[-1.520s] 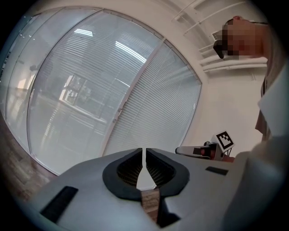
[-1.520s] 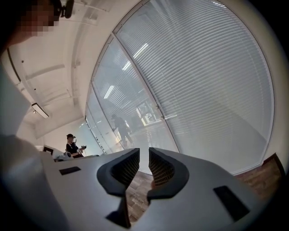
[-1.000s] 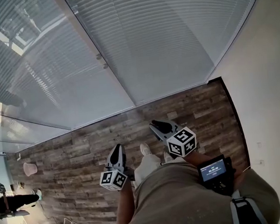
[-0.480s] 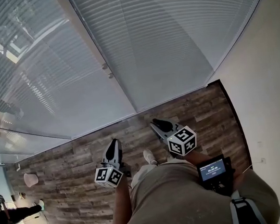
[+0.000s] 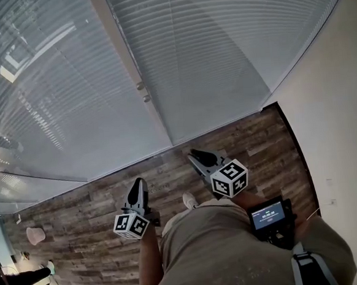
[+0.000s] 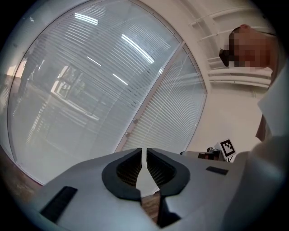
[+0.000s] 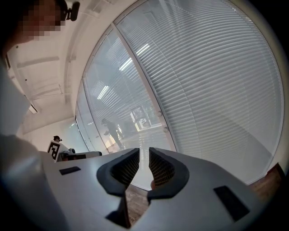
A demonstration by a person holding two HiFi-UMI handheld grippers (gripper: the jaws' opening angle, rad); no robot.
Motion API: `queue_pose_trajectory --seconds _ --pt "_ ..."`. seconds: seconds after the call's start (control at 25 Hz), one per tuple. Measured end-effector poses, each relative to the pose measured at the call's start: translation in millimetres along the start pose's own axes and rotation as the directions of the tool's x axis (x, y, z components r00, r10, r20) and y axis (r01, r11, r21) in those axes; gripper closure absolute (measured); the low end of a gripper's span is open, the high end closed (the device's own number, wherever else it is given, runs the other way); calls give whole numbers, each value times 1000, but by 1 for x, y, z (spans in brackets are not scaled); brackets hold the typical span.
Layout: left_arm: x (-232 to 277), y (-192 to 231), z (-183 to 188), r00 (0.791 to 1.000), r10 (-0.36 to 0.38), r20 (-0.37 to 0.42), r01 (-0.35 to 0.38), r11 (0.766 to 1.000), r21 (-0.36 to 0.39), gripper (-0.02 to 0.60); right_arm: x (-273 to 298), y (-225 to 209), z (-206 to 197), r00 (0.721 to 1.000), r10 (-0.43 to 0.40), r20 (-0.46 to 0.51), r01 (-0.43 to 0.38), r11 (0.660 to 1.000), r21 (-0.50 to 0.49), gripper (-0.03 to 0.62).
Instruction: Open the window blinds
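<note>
Holding a gripper in each hand close in front of the torso, the person is facing the window. Small screen device (image 5: 269, 214) is sitting at the right forearm, display lit. Left tongs (image 5: 137, 184) are sitting pressed nearly together, only a hairline slit showing, nothing in it. Right tongs (image 5: 193, 156) are sitting almost closed too, thin gap, pinching nothing. Both are pointing toward the window, well apart from it, touching nothing. One shoe (image 5: 188, 199) is showing between them on the plank floor (image 5: 252, 139). Beyond the floor, the window blinds (image 5: 215, 56) are hanging down to floor level, slats lying closed, in two panels either side of a pale upright frame post (image 5: 126, 63). Two small knobs (image 5: 141, 86) are sitting close together on that post. Left panel is catching reflections. Plain wall (image 5: 336, 114) is meeting the right panel at the corner.
</note>
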State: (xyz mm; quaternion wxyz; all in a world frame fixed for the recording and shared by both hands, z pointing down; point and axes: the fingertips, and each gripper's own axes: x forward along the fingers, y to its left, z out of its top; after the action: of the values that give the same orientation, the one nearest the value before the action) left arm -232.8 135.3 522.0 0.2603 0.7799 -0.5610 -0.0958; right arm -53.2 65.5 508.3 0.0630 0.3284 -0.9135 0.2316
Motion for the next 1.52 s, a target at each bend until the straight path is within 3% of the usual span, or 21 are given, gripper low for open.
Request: queue_pose_trajectory --seconds 0.44,1.04,1.28,1.52 --pt "32 44 1 999 -30 -40 29 999 -25 555 41 -14 -10 999 -39 -21 39 999 16 542" --pt "41 38 -1 997 -58 -53 57 998 -35 555 46 -14 -4 999 -37 -30 37 999 -7 542" --pt "53 27 -2 994 -94 -60 96 995 26 555 47 -15 -5 998 -57 -34 54 995 -89 542" --pt "60 24 -8 993 -88 -73 89 996 12 555 45 -24 -6 997 -63 -46 59 994 -88 542"
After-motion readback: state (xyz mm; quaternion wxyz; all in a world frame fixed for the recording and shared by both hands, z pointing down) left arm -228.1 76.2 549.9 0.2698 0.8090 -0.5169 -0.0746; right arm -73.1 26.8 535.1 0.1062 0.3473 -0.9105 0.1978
